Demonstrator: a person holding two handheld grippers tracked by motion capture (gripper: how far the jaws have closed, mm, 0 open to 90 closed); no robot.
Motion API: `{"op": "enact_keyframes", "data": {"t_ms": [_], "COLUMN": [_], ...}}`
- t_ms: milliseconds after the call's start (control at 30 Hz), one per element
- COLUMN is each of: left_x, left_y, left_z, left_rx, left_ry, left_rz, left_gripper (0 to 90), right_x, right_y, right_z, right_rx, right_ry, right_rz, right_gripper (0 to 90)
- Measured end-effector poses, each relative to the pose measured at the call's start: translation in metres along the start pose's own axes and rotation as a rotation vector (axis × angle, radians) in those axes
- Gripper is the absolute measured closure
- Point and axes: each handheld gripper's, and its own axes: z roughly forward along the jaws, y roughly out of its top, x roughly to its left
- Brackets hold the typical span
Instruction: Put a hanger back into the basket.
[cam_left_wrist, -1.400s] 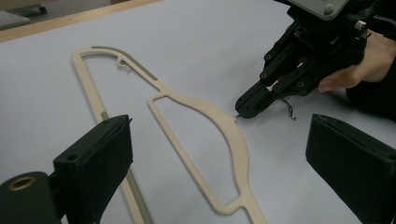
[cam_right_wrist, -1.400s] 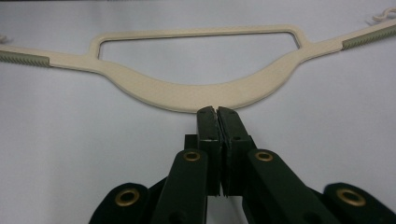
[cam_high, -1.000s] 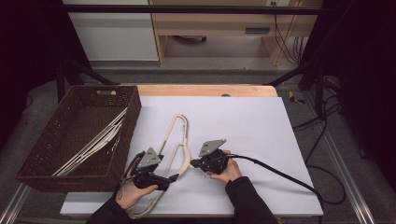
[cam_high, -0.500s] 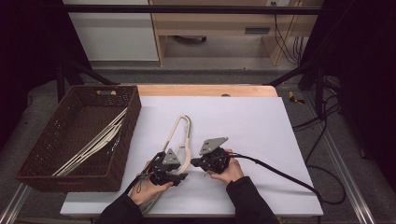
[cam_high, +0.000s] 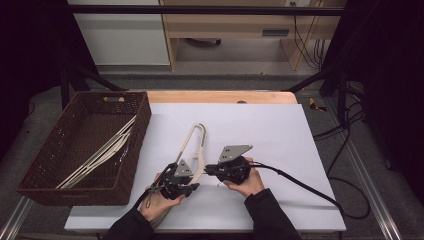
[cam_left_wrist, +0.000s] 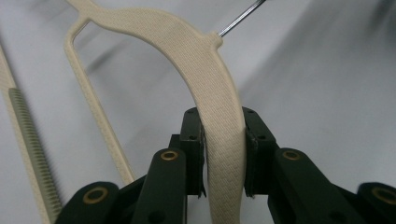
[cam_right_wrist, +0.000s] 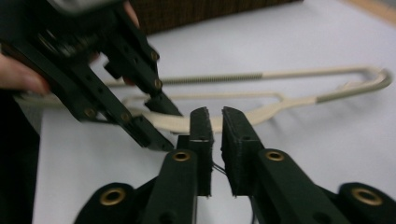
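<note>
Fingers, high view: your left gripper (cam_high: 192, 181) and right gripper (cam_high: 210, 169) sit close together near the front of the white table (cam_high: 260, 130); whether either pair of jaws is parted cannot be told from here.
Hanger, high view: the cream hanger (cam_high: 194, 145) lies on the table between your two grippers, its looped end pointing away from you, its near end at your left gripper.
Basket, high view: the brown wicker basket (cam_high: 47, 185) stands at the table's left, well apart from your grippers, with more cream hangers (cam_high: 102, 152) lying inside it.
Hands, high view: your left hand (cam_high: 159, 202) and right hand (cam_high: 247, 182) each wrap a gripper body; a black cable (cam_high: 300, 185) trails right from the right one.
Fingers, left gripper view: your left gripper (cam_left_wrist: 224, 158) is clamped on the hanger (cam_left_wrist: 205, 79); the two pads press its curved, textured shoulder from both sides.
Hanger, left gripper view: the shoulder arches up and leftward from the pads; a thin metal wire (cam_left_wrist: 240, 17) leaves its top; the ribbed lower bar (cam_left_wrist: 28, 140) runs at far left.
Fingers, right gripper view: your right gripper (cam_right_wrist: 215, 126) has its jaws nearly together, a narrow gap between them, nothing held.
Hanger, right gripper view: the hanger (cam_right_wrist: 261, 112) lies flat just beyond your right fingertips; your left gripper (cam_right_wrist: 161, 119) grips it at the left.
</note>
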Motion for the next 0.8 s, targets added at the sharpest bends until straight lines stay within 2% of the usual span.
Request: {"op": "enact_keyframes", "data": {"t_ms": [167, 267, 433, 533, 667, 800], "left_x": [0.001, 0.002, 0.006, 0.009, 0.01, 0.015], "left_y": [-0.001, -0.001, -0.002, -0.004, -0.006, -0.008], "left_z": [-0.008, -0.014, -0.027, -0.034, -0.044, -0.056], "left_rx": [-0.009, -0.03, -0.051, -0.061, -0.066, -0.083], "left_ry": [0.008, 0.018, 0.022, 0.03, 0.048, 0.079], "left_rz": [0.0, -0.011, -0.031, -0.038, -0.04, -0.061], "left_gripper": [73.8, 74.3, 75.0, 75.3, 76.1, 77.2], "right_x": [0.001, -0.004, -0.016, -0.019, -0.02, -0.018], "right_y": [0.01, 0.005, -0.021, -0.034, -0.042, -0.046], "right_z": [-0.034, -0.055, -0.072, -0.078, -0.089, -0.095], "right_rx": [-0.124, -0.169, -0.187, -0.186, -0.224, -0.22], "right_ry": [-0.027, -0.1, -0.183, -0.227, -0.266, -0.306], "right_rz": [0.02, 0.053, 0.15, 0.175, 0.217, 0.221], "right_gripper": [69.7, 61.9, 48.3, 40.7, 29.3, 20.9]}}
